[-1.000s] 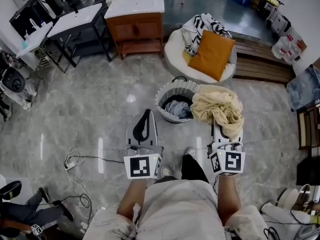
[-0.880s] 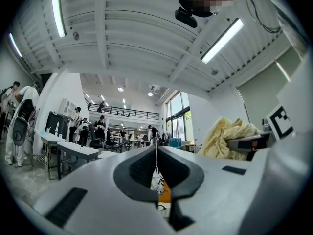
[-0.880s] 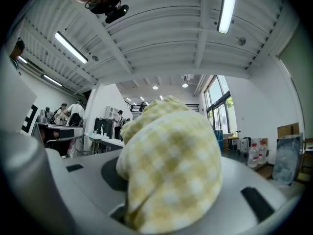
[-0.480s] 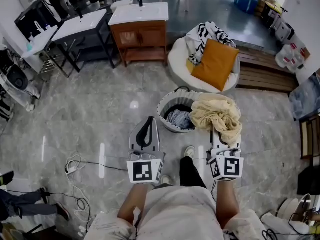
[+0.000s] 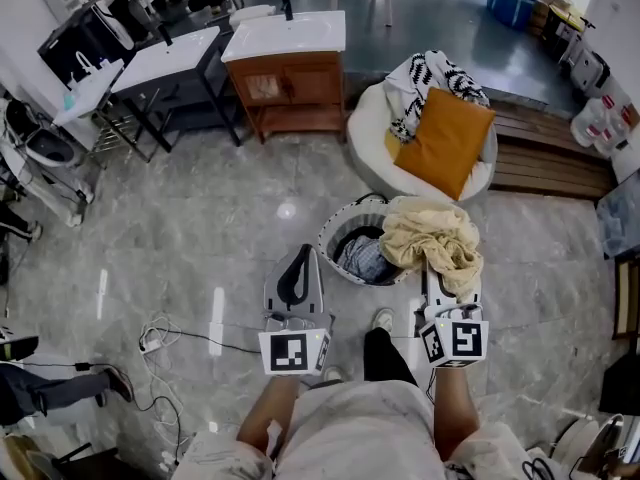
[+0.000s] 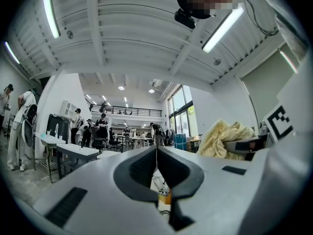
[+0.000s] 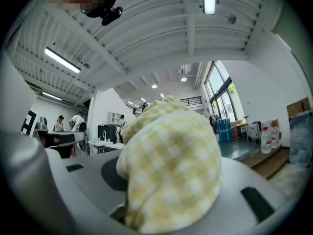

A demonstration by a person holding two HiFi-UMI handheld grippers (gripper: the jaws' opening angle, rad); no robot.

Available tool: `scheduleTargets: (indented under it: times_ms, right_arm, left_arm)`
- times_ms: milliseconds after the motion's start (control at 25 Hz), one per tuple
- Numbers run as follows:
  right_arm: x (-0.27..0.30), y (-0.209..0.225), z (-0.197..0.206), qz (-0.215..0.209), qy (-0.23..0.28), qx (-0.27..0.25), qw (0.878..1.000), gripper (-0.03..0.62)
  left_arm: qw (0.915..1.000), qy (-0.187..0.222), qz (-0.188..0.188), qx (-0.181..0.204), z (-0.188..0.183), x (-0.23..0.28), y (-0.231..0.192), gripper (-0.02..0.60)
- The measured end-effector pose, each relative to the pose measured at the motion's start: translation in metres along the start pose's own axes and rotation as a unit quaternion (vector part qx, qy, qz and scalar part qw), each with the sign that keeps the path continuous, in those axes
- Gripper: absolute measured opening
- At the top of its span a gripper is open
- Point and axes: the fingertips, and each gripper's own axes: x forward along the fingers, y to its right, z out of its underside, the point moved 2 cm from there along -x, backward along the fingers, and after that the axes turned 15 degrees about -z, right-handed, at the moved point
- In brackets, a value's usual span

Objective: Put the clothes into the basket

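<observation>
A pale yellow checked garment (image 5: 430,238) is bunched in my right gripper (image 5: 448,283), which is shut on it; in the right gripper view the yellow cloth (image 7: 171,165) fills the jaws. It hangs at the right rim of the round white laundry basket (image 5: 335,226), which holds a blue-grey garment (image 5: 366,260). My left gripper (image 5: 296,273) is shut and holds nothing, just left of the basket; in the left gripper view (image 6: 156,153) its jaws meet. Both grippers point level.
A white round chair (image 5: 372,128) behind the basket carries an orange cushion (image 5: 447,140) and a black-and-white patterned cloth (image 5: 425,78). A wooden washstand (image 5: 290,73) stands further back. Cables (image 5: 165,333) lie on the marble floor at left. The person's shoes (image 5: 382,320) are below the basket.
Both grippers have moved forward toward the basket, the right one carrying the yellow garment up to its right rim. The jaws have kept the same state.
</observation>
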Motion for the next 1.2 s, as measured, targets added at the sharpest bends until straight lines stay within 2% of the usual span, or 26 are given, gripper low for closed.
scheduleTargets:
  times_ms: [280, 720, 960, 1200]
  right_arm:
    - [0.043, 0.062, 0.002, -0.019, -0.001, 0.022, 1.0, 0.153]
    - [0.099, 0.157, -0.005, -0.052, -0.008, 0.023, 0.998, 0.153]
    - [0.13, 0.177, 0.008, -0.075, -0.024, 0.031, 0.996, 0.153]
    - [0.166, 0.171, 0.032, -0.086, -0.045, 0.031, 0.995, 0.153]
  left_arm:
    - [0.9998, -0.011, -0.011, 0.013, 0.003, 0.064, 0.03, 0.008]
    - [0.9993, -0.009, -0.03, 0.018, 0.003, 0.155, 0.09, 0.008]
    - [0.9986, -0.019, -0.045, 0.018, 0.015, 0.184, 0.096, 0.008]
    - [0.9986, -0.028, -0.041, 0.021, 0.04, 0.215, 0.08, 0.008]
